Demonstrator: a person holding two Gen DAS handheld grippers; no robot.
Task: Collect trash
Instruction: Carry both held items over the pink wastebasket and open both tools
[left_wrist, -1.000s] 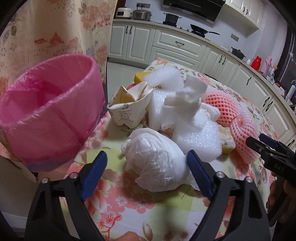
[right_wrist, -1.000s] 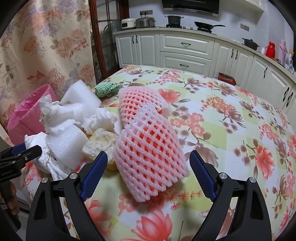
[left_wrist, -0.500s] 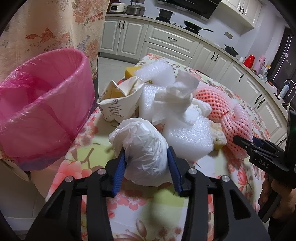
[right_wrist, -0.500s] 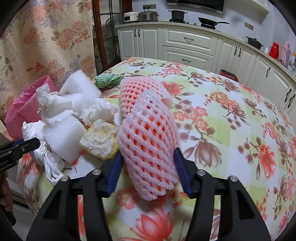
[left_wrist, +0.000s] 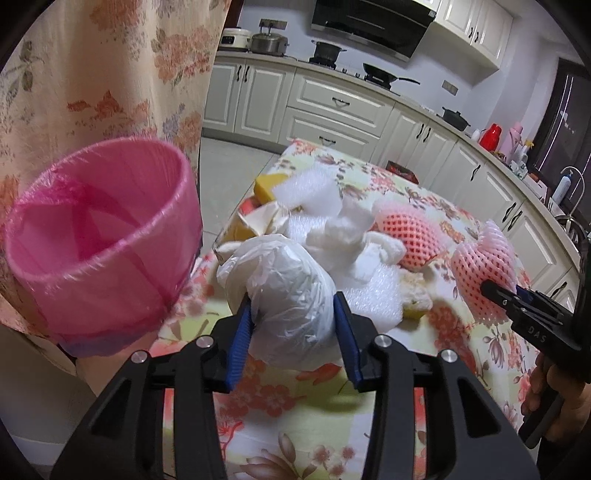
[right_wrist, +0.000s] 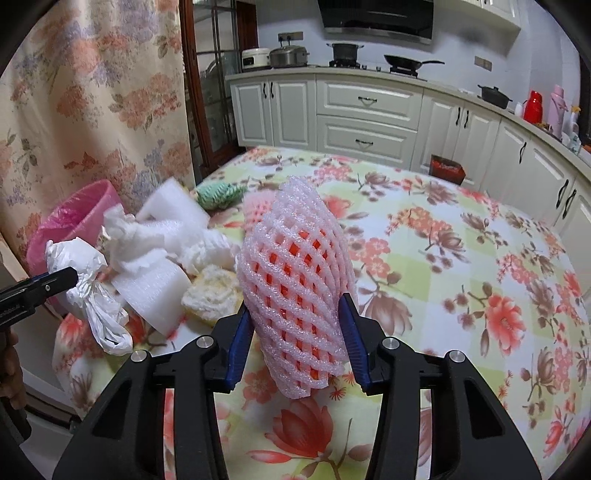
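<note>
You've got crinkly, glossy white plastic bag (left_wrist: 291, 295) in your left tool (left_wrist: 291, 325), soft pink foam netting (right_wrist: 295, 291) in your right tool (right_wrist: 295, 332); ribbed blue pads, matt black plastic frames, printed floral cloth over the table (right_wrist: 461, 280).

The left gripper (left_wrist: 291, 325), open a second ago, has clamped the crumpled white plastic bag (left_wrist: 284, 295) and raised it. The right gripper (right_wrist: 297, 339), its jaws just closing, now pinches the pink foam fruit net (right_wrist: 295, 288), lifted off the floral tablecloth (right_wrist: 461, 280).
</note>
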